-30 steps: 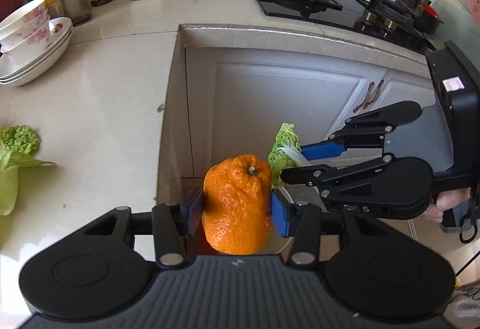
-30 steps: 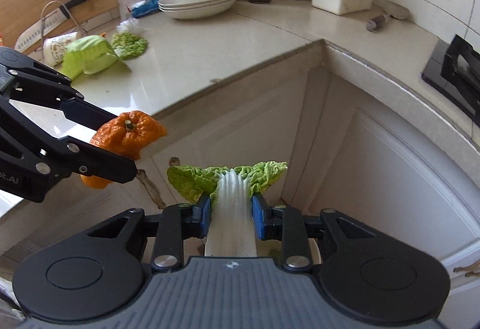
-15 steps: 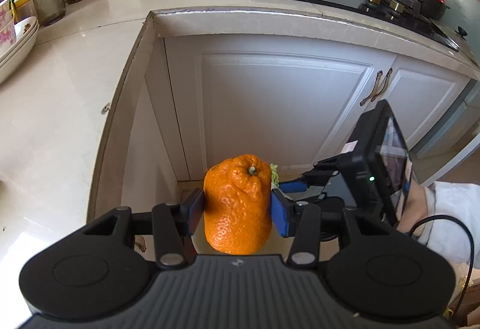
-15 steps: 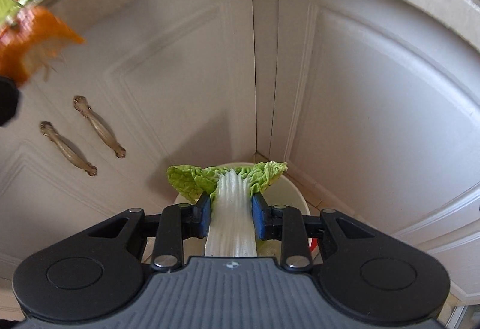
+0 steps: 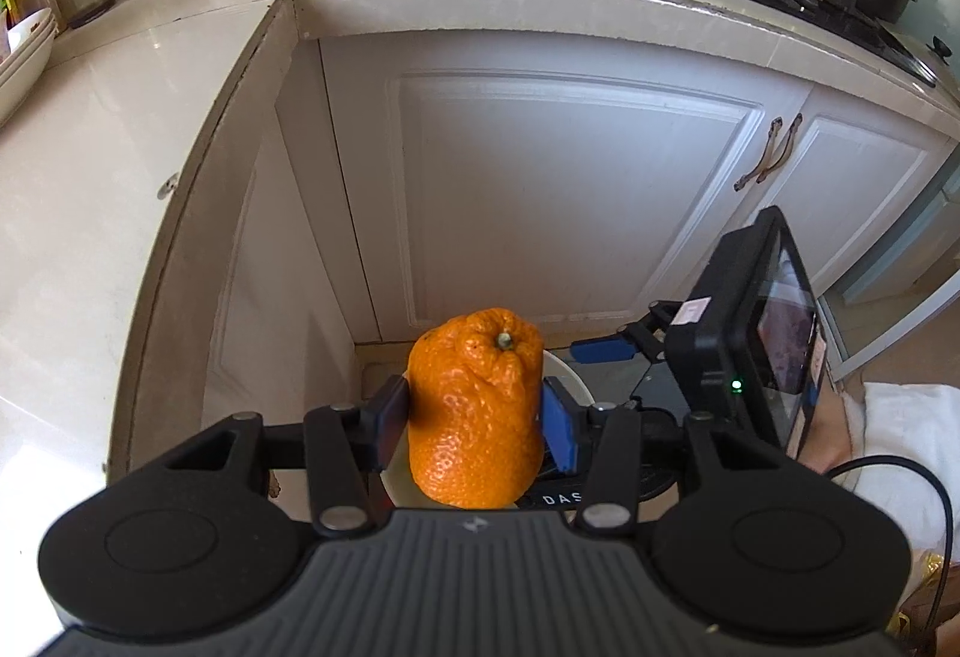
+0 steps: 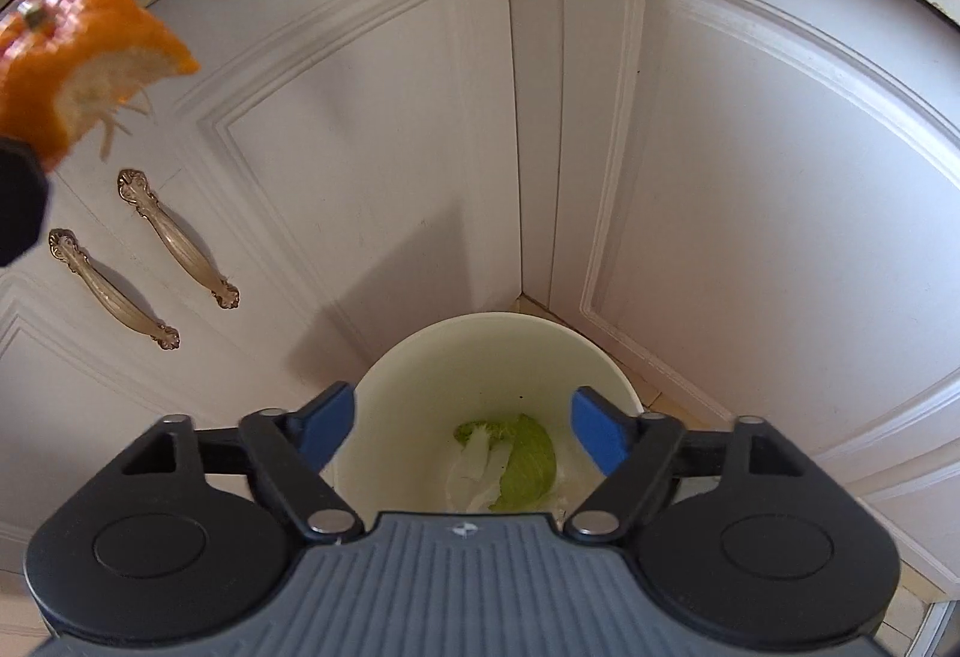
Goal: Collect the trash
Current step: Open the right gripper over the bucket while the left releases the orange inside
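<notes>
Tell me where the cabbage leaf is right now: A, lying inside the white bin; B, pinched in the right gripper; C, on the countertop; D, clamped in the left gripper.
A: the cabbage leaf lies at the bottom of the white bin, below the right gripper, whose jaws have just been opening and now stand wide with nothing between them.

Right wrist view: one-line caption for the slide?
Right gripper, jaws just opened, above the white bin with the cabbage leaf lying inside.

left tool (image 5: 477,420): clamped on orange peel (image 5: 476,411) | white bin (image 5: 570,378) below | right tool (image 5: 606,351) beside
</notes>
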